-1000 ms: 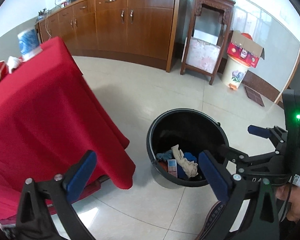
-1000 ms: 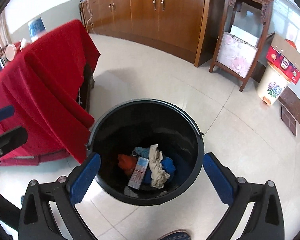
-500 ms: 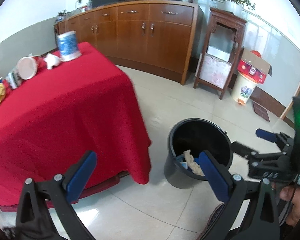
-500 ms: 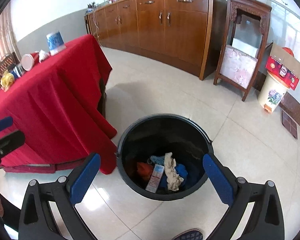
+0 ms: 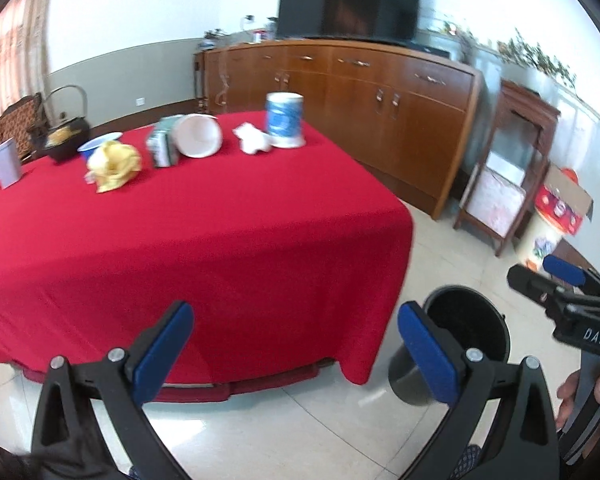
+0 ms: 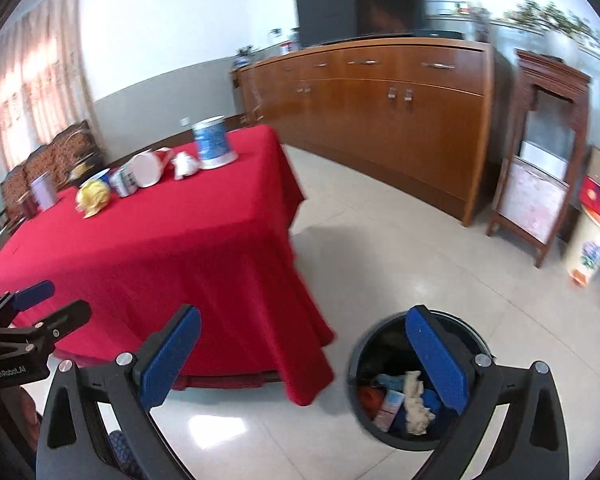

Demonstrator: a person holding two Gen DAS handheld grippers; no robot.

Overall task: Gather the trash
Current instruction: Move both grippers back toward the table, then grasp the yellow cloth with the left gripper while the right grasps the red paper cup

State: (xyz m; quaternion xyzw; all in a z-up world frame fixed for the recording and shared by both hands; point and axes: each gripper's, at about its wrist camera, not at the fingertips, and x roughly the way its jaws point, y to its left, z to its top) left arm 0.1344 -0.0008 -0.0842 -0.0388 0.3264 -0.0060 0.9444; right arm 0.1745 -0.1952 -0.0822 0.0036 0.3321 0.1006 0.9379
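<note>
Now both tongs, left tongs (image 5: 292, 344) and right tongs (image 6: 300, 354), gape empty; next pickup calls for reaching far to the yellow wrapper (image 5: 114, 164) on the worktop (image 5: 204, 240).

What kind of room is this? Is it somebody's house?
Probably yes, a living or dining room in a home: a table with a red cloth, a long wooden sideboard with a big television on it, and a tiled floor.

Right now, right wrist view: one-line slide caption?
Open right gripper empty above black bin of trash, beside red-clothed table.
</note>
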